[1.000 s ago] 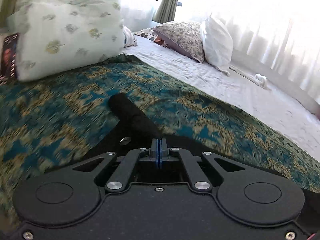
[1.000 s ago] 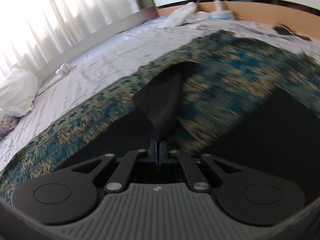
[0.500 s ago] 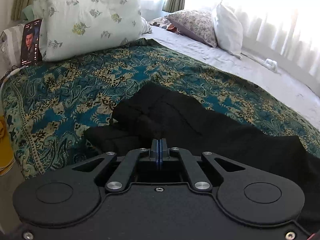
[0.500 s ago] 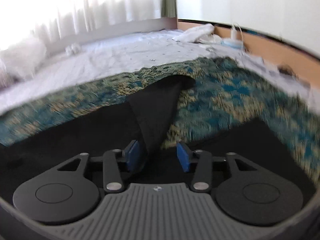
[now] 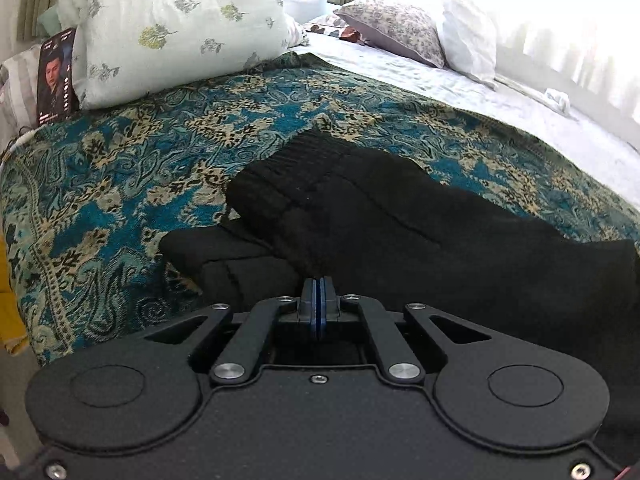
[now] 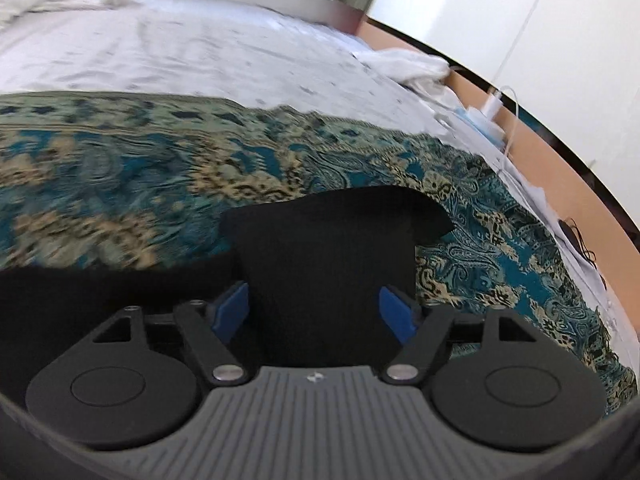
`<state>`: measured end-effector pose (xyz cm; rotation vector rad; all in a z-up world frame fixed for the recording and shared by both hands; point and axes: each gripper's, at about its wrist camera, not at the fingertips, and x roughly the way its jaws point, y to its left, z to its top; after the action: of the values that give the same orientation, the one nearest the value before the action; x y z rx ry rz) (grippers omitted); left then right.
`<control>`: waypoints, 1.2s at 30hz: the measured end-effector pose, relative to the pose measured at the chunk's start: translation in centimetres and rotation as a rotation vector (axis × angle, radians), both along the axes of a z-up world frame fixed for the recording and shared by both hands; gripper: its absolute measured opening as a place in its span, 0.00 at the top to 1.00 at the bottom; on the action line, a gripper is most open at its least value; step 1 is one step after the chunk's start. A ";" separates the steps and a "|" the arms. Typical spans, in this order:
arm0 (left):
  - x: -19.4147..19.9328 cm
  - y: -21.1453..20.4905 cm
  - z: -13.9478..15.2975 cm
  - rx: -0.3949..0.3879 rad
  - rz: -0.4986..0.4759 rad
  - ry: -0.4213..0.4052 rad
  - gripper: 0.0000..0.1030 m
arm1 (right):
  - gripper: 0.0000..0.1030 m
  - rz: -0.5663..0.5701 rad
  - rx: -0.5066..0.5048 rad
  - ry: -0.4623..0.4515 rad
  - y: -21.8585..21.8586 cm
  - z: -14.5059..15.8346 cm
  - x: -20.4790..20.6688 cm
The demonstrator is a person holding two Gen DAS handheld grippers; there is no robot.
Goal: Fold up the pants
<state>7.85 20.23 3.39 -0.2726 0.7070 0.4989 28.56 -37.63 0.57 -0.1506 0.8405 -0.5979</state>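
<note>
**Black pants folded over on the patterned bedspread, one hand-held gripper pinched, the other spread**

Nearest in the left wrist view, the left hand-held gripper point(image 5: 319, 308) has its two blue pads pressed flat together, right at the edge of the black pants point(image 5: 360, 216). Whether a thin fold of cloth is caught between the pads cannot be told. In the right wrist view, the right hand-held gripper point(image 6: 315, 312) has just been opening; its two blue pads stand wide apart with a strip of the black pants point(image 6: 328, 248) lying between them, neither pad pressing on it.

The one pair of pants lies on a teal and tan paisley bedspread point(image 5: 120, 184), which covers the near part of the bed. The ribbed waistband end is folded over onto a lower layer of the same cloth, and the rest runs off to the right.

Farther back a large pale quilted bundle with leaf prints point(image 5: 172, 28) sits on the bedspread. Leaning beside it is a dark printed card point(image 5: 56, 76) showing a person; its small writing is too fine to read. Beyond that lies a white sheet point(image 6: 180, 52) with two pillows: one flowered point(image 5: 396, 28), one plain white point(image 5: 470, 36). At the far edge in the right wrist view a white charger with its cable point(image 6: 494, 102) sits by a wooden bed frame point(image 6: 560, 140).
</note>
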 end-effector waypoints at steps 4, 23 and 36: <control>0.5 -0.4 -0.2 0.027 -0.014 0.008 0.97 | 0.46 -0.040 0.090 -0.051 -1.9 0.4 0.2; 0.0 0.8 0.6 -0.080 -0.011 -0.034 0.81 | 0.78 -0.403 0.484 -0.419 -16.1 2.6 -17.5; 2.0 -1.0 -0.1 -0.068 -0.039 -0.065 0.26 | 0.26 -0.231 0.446 -0.369 -15.9 0.7 -14.2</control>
<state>9.80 19.25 3.25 -0.3368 0.6658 0.4273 14.37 -53.55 1.26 0.4562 0.6156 -0.6152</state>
